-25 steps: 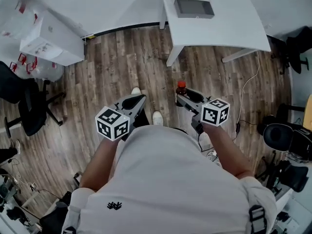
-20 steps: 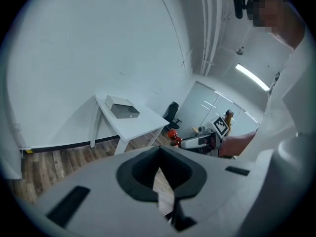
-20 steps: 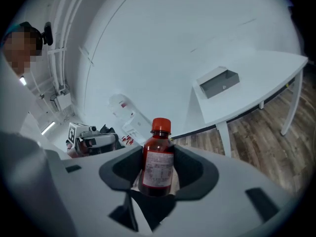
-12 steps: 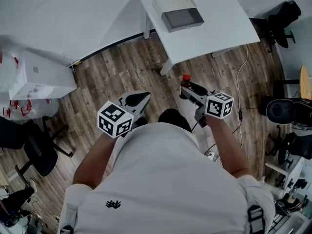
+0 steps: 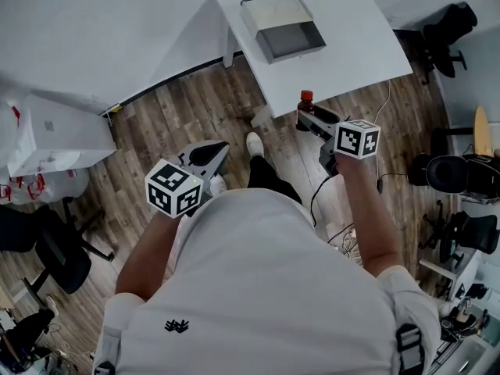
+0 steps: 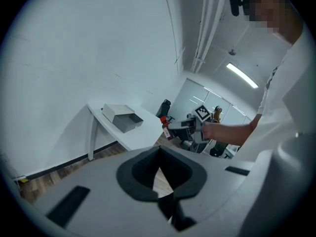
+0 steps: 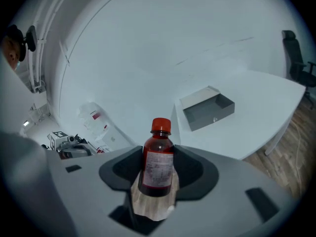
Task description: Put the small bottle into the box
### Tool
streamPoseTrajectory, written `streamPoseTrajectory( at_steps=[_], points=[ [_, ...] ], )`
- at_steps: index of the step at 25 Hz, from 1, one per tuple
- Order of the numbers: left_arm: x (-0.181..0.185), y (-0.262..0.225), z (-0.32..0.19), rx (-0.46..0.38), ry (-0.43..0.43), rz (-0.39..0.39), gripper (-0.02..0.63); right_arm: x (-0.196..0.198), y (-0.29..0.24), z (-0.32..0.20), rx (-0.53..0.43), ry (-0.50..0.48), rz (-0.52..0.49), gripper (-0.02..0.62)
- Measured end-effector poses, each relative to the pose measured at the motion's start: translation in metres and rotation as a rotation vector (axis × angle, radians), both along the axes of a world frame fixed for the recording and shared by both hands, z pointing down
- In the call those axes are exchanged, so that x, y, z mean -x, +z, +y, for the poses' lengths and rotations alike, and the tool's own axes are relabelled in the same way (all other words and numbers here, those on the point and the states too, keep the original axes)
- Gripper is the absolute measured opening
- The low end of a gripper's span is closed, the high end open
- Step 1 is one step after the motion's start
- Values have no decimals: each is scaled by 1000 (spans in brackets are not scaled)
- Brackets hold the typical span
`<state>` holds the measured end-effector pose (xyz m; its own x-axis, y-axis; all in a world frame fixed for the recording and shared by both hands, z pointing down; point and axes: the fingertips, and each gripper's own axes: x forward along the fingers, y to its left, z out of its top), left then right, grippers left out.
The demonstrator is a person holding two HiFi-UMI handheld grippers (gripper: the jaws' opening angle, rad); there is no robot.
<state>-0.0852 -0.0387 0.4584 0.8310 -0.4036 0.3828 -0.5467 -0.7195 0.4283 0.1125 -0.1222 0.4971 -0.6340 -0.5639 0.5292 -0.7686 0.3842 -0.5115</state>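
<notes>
The small bottle (image 7: pixel 157 164) is brown with a red cap and a white label. It stands upright between the jaws of my right gripper (image 7: pixel 158 155), which is shut on it. In the head view the bottle (image 5: pixel 306 100) and right gripper (image 5: pixel 311 116) hang just off the near edge of the white table (image 5: pixel 351 37). The open grey box (image 5: pixel 283 28) lies on that table further back, and it also shows ahead in the right gripper view as the box (image 7: pixel 207 107). My left gripper (image 5: pixel 215 151) hovers over the wooden floor with its jaws together and nothing in them (image 6: pixel 159 152).
Black office chairs stand at the right (image 5: pixel 449 26) and at the lower left (image 5: pixel 47 248). White cartons (image 5: pixel 55 135) sit by the wall on the left. A cable (image 5: pixel 336 209) trails on the wooden floor near my feet.
The person has stepped towards the table, so table and box are nearer. Both grippers moved forward; the right one carried the bottle up to the table's edge.
</notes>
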Motion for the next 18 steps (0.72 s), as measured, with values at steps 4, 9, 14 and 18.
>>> streamPoseTrajectory(
  at_steps=[4, 9, 14, 18],
  points=[
    [-4, -7, -30, -26, -51, -26, 6, -19, 5, -55, -4, -23, 27, 201],
    [-13, -17, -72, -41, -129, -44, 6, -42, 18, -129, 9, -50, 69, 201],
    [-34, -16, -104, -25, -179, -60, 6, -63, 39, -190, 42, -80, 106, 201],
    [-45, -14, -120, -14, -213, -82, 6, -69, 59, -231, 65, -115, 130, 201]
  ],
)
